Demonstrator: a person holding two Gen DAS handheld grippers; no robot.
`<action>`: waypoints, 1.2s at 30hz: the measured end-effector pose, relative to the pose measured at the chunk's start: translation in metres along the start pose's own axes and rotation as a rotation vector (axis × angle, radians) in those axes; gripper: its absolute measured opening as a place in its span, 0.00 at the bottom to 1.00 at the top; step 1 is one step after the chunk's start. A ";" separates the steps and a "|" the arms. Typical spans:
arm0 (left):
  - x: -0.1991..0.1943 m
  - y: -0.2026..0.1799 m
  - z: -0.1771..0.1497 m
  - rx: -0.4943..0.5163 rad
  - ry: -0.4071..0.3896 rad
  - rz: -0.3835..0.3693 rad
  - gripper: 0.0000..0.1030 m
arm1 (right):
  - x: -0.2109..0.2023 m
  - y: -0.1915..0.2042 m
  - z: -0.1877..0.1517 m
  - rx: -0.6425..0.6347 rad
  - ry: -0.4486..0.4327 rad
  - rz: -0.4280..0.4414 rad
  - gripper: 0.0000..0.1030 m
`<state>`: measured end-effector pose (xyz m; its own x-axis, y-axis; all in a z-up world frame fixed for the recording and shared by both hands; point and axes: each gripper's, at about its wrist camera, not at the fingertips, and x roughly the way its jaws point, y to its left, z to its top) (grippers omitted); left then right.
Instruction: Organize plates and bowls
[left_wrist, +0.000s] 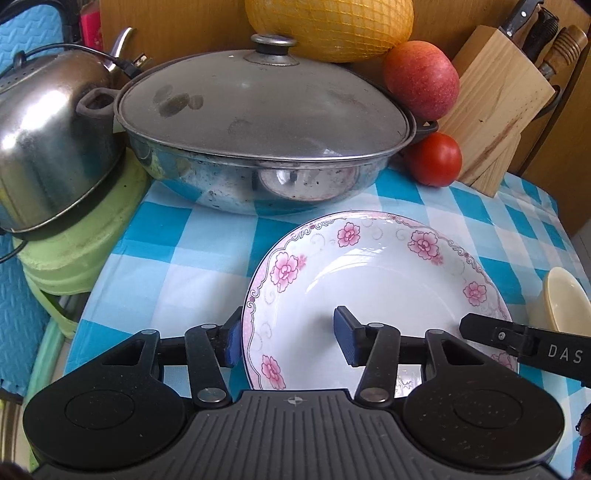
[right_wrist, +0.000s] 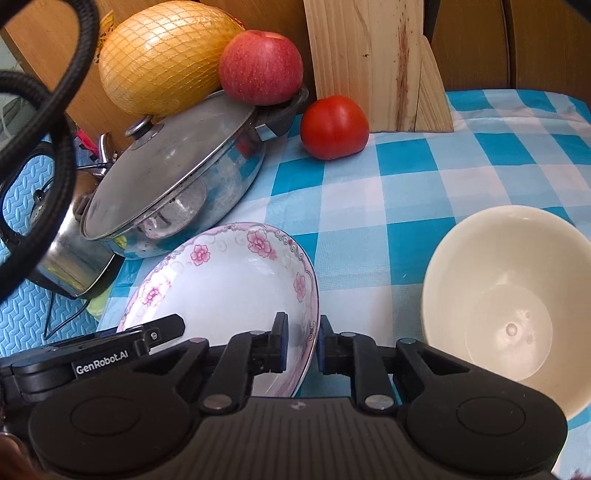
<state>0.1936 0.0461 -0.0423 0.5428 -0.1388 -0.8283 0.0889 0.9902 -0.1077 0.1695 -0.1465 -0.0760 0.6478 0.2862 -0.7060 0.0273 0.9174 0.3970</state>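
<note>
A white plate (left_wrist: 388, 288) with pink flowers on its rim lies on the blue checked cloth (left_wrist: 177, 258), close in front of both cameras. My left gripper (left_wrist: 288, 341) straddles its left rim. One pad is outside the rim, the other is well inside over the plate's middle, and a wide gap stays between them. My right gripper (right_wrist: 301, 345) has its pads tight on either side of the plate's (right_wrist: 229, 288) right rim. A cream bowl (right_wrist: 509, 295) stands empty just right of the plate, and its edge also shows in the left wrist view (left_wrist: 565, 299).
Behind the plate sits a steel pot with a lid (left_wrist: 258, 122). A kettle (left_wrist: 48, 147) stands on a green base at the left. A netted pomelo (left_wrist: 332, 26), an apple (left_wrist: 421, 77), a tomato (left_wrist: 436, 158) and a wooden knife block (left_wrist: 495, 107) line the back.
</note>
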 end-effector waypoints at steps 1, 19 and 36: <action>-0.004 -0.001 -0.002 0.006 -0.004 -0.005 0.54 | -0.005 -0.001 -0.001 0.001 -0.005 0.009 0.15; -0.083 -0.041 -0.087 0.165 -0.063 -0.103 0.54 | -0.116 -0.020 -0.093 -0.044 -0.066 0.003 0.14; -0.115 -0.038 -0.109 0.188 -0.142 -0.085 0.63 | -0.158 -0.046 -0.133 0.012 -0.150 -0.082 0.20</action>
<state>0.0368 0.0259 -0.0034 0.6376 -0.2350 -0.7337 0.2854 0.9566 -0.0583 -0.0358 -0.1969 -0.0604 0.7493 0.1653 -0.6413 0.0933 0.9323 0.3493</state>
